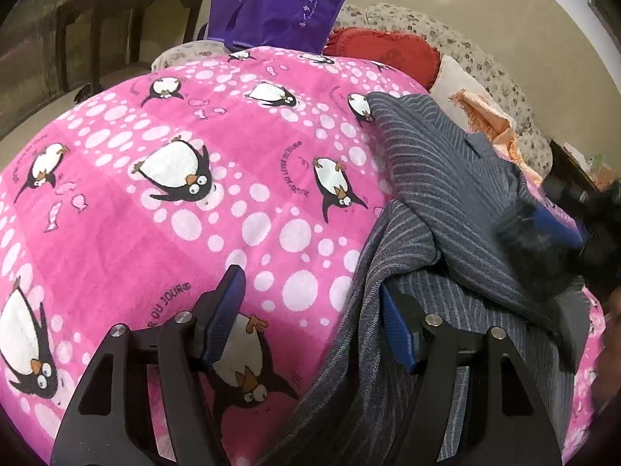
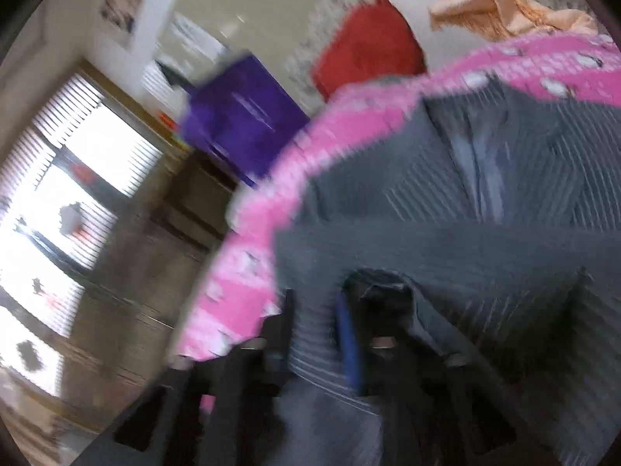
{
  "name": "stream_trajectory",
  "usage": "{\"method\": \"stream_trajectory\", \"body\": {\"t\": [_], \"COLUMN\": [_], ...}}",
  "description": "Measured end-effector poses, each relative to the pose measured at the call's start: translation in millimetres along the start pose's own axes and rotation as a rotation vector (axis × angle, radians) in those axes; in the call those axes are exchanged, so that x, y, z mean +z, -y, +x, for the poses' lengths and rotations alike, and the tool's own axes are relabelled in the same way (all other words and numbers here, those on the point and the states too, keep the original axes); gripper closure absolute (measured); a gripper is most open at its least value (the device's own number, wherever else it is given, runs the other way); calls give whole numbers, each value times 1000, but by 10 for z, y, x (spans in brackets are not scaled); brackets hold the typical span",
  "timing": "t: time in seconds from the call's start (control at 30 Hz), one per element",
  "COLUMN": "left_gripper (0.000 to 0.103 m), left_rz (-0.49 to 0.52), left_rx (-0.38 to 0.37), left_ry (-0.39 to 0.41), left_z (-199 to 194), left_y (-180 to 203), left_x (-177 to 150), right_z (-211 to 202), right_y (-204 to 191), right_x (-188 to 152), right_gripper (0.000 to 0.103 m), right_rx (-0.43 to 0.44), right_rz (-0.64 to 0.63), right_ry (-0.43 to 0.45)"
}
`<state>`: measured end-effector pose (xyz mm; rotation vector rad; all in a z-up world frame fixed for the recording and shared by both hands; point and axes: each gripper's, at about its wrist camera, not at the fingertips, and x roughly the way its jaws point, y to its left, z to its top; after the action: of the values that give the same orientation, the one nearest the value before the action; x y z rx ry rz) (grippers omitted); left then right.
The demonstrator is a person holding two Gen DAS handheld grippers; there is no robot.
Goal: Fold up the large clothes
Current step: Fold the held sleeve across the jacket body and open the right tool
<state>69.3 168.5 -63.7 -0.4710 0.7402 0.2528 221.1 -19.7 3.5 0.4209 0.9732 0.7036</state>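
A dark grey pinstriped garment (image 1: 438, 194) lies crumpled on the right side of a pink penguin-print blanket (image 1: 186, 209). My left gripper (image 1: 312, 310) stands open low over the blanket. The garment's left edge hangs between its fingers and drapes against the right blue pad (image 1: 396, 330); the left pad is bare. In the blurred right wrist view my right gripper (image 2: 318, 330) has its jaws partly apart, with grey striped cloth (image 2: 446, 240) lying in the gap. That gripper also shows as a dark blur with a blue pad at the garment's right edge (image 1: 555, 229).
A purple bag (image 1: 279, 4) stands at the blanket's far edge, with a red cushion (image 1: 384, 54) and an orange cloth (image 1: 493, 124) beside it on a flowered sofa (image 1: 485, 50). A dark wooden table (image 1: 128, 11) stands far left. A bright window (image 2: 66, 202) fills the left of the right wrist view.
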Motion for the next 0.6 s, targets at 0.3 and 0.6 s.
{"method": "stream_trajectory", "body": {"t": [0.3, 0.6], "left_gripper": [31, 28], "left_rz": [13, 20], "left_rx": [9, 11], "left_ry": [0, -7], "left_z": [8, 31], "left_y": [27, 50], "left_x": [-7, -3], "right_z": [-845, -1280], "right_y": [344, 1262], "right_x": [-713, -180], "right_gripper": [56, 56], "right_rx": [-102, -374], "right_rz": [-218, -309], "right_ry": [28, 49]}}
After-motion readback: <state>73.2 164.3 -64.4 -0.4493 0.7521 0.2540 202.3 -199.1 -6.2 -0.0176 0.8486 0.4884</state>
